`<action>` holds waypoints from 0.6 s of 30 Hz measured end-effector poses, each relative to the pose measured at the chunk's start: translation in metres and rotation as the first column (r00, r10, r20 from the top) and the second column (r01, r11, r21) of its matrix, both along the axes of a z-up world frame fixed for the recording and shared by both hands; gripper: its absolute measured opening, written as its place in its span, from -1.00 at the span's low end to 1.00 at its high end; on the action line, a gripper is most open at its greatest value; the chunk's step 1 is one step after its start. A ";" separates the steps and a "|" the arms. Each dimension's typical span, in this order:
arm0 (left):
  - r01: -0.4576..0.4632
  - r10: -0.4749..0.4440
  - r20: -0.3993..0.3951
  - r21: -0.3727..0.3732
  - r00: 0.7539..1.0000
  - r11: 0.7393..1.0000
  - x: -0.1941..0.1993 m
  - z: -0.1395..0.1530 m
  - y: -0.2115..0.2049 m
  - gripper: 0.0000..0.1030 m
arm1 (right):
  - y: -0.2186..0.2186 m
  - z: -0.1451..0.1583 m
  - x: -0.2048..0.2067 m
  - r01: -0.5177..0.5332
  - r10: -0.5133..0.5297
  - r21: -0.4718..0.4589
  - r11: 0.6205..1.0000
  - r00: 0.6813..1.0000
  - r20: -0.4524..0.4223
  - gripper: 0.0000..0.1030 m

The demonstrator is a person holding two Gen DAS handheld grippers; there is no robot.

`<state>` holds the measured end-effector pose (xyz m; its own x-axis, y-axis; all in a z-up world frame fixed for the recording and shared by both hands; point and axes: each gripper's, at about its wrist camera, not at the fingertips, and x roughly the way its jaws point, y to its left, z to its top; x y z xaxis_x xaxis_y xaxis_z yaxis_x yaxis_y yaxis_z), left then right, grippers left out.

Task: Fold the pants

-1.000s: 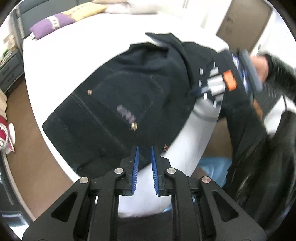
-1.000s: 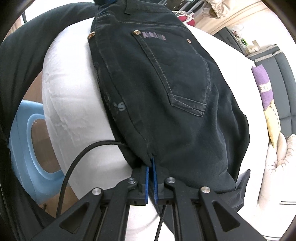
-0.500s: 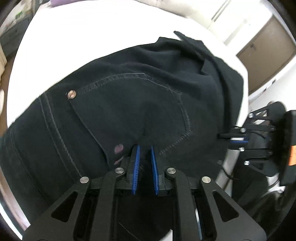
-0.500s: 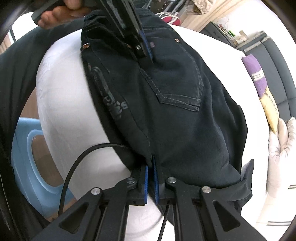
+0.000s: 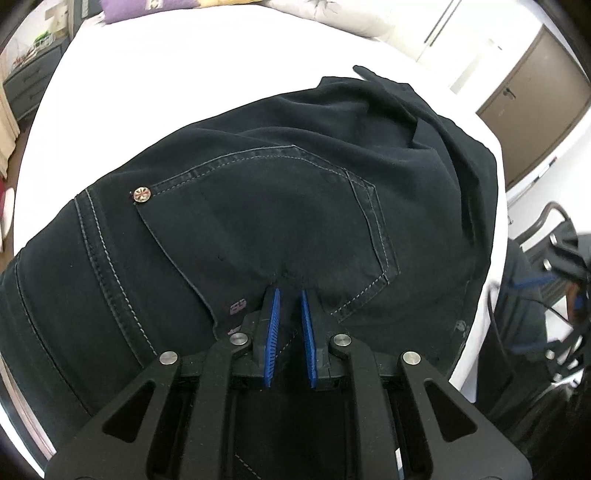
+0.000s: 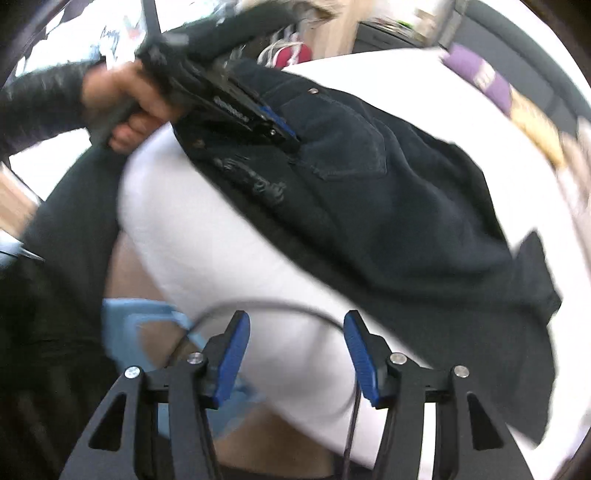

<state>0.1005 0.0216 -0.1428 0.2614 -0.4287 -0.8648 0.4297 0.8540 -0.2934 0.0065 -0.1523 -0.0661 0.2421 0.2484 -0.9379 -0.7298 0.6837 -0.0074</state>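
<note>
Jaws pinch dark pants, pocket up.

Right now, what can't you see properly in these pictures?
- Left wrist view: the pants legs are folded underneath and hidden; the printed mark is partly behind the left hand-held gripper.
- Right wrist view: motion blur smears the purple cushion.
- Right wrist view: the blue object is cut off behind the white bed.

White bed, purple pillow, brown door.
</note>
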 end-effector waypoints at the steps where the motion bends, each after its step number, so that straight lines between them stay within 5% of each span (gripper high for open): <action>1: -0.009 0.009 -0.006 0.001 1.000 1.000 0.000 0.003 0.000 -0.76 | -0.010 0.007 -0.001 0.046 -0.045 0.050 0.998 0.999 -0.018 0.08; 5: -0.059 0.057 0.026 0.057 0.998 0.997 -0.007 0.032 -0.004 -0.76 | -0.075 0.041 0.022 0.319 -0.308 0.268 0.909 0.948 -0.085 0.08; 7: -0.049 0.049 0.067 -0.008 0.997 0.999 -0.012 0.056 -0.013 -0.75 | -0.106 0.052 0.041 0.423 -0.418 0.339 0.840 0.904 -0.091 0.11; 10: -0.035 0.038 0.091 -0.033 0.995 0.999 -0.006 0.065 -0.035 -0.75 | -0.146 0.061 0.088 0.566 -0.581 0.407 0.717 0.808 -0.099 0.11; 14: -0.058 0.058 0.011 -0.010 0.998 0.998 0.018 0.030 -0.054 -0.75 | -0.180 0.048 0.154 0.717 -0.734 0.407 0.566 0.663 -0.148 0.11; 16: -0.061 0.061 -0.031 0.007 0.998 0.998 0.024 0.010 -0.060 -0.76 | -0.186 0.036 0.188 0.759 -0.773 0.365 0.539 0.618 -0.144 0.11; 18: -0.071 0.070 -0.032 -0.025 0.997 0.997 0.026 0.005 -0.056 -0.76 | -0.185 0.023 0.222 0.771 -0.787 0.317 0.553 0.608 -0.105 0.11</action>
<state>0.1265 -0.0346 -0.1376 0.2655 -0.4328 -0.8615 0.3591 0.8737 -0.3282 0.2283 -0.3368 -0.0436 0.5178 0.2032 -0.8310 0.0846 0.9545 0.2861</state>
